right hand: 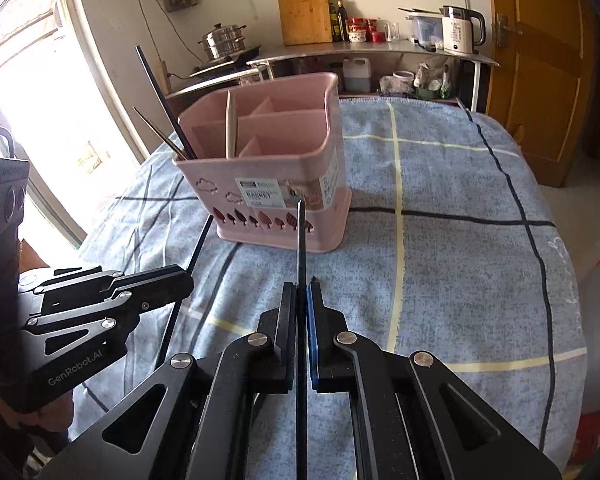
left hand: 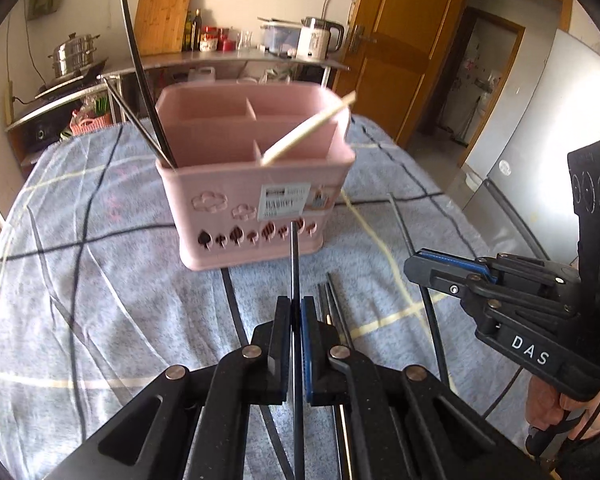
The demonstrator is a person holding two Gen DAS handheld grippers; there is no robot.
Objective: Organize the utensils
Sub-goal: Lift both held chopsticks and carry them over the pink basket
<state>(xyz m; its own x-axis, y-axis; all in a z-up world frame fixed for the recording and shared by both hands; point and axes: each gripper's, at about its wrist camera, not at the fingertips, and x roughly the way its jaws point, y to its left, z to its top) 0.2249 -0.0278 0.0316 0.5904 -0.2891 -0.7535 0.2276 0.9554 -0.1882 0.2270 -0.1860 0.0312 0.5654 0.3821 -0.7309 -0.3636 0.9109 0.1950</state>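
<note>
A pink divided utensil basket [left hand: 228, 196] [right hand: 276, 184] stands on the table ahead. Two dark chopsticks [left hand: 148, 112] lean out of its left compartment and a pale chopstick [left hand: 308, 130] rests in another. My left gripper [left hand: 296, 302] is shut on a black chopstick [left hand: 295, 264] that points at the basket, lifted off the cloth. My right gripper [right hand: 300, 284] is shut on another black chopstick [right hand: 301, 240], also raised. Each gripper shows in the other view, the right gripper [left hand: 408, 270] and the left gripper [right hand: 190, 280] side by side. A few dark chopsticks [left hand: 334, 308] lie on the cloth below.
A blue plaid cloth [right hand: 460, 264] covers the table. Behind the basket a steel counter [right hand: 380, 50] carries a kettle [right hand: 460, 30], a steamer pot [right hand: 222, 42], jars and a cutting board. A wooden door [right hand: 540, 80] stands at the right, and a bright doorway at the left.
</note>
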